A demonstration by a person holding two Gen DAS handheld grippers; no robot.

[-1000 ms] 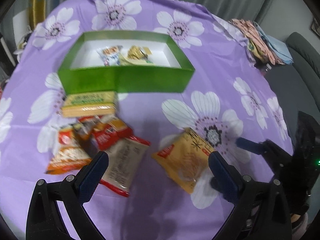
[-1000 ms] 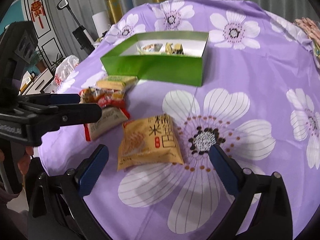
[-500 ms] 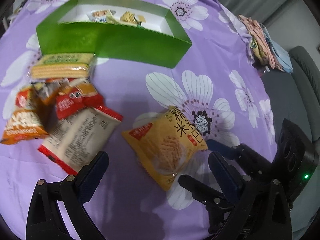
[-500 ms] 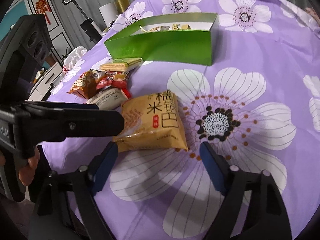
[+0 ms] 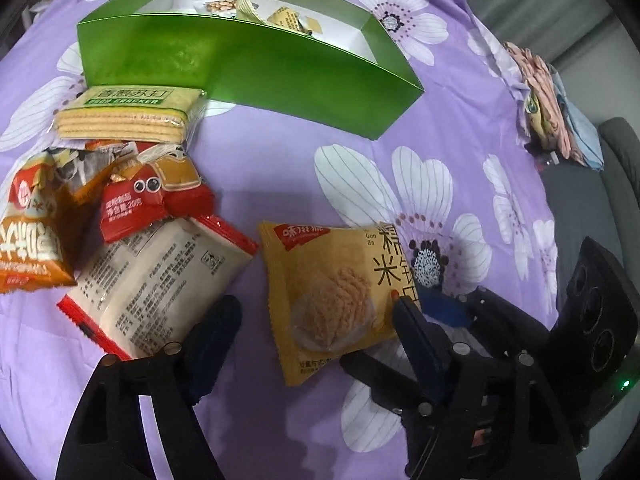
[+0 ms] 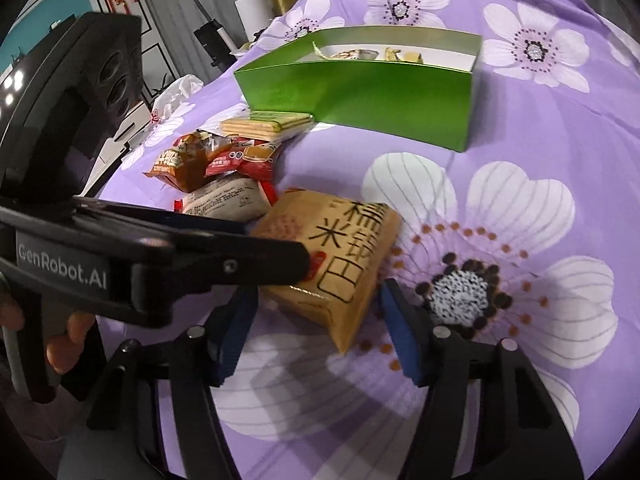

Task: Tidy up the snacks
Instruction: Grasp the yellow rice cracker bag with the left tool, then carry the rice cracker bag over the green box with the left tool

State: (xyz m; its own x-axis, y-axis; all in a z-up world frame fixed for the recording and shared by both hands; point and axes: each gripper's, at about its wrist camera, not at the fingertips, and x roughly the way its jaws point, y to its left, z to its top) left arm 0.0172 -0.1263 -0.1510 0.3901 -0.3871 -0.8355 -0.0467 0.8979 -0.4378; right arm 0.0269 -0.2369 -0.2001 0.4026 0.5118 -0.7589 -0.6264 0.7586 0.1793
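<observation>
Snacks are getting boxed: both hand-held grippers, left (image 5: 316, 320) and right (image 6: 316, 326), are closing, unclamped, around the yellow rice-cracker packet (image 5: 336, 292), which wants one squeezing its middle toward the green box (image 5: 248, 64).

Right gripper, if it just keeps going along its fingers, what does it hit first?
Most likely the yellow rice-cracker packet: its near corner already lies between the closing fingers of the right gripper, pads apparently not yet touching it. The left gripper's finger crosses just beside; depth is unclear.

both grippers lowered, jaws closing around yellow packet (image 5: 340, 296)
</observation>
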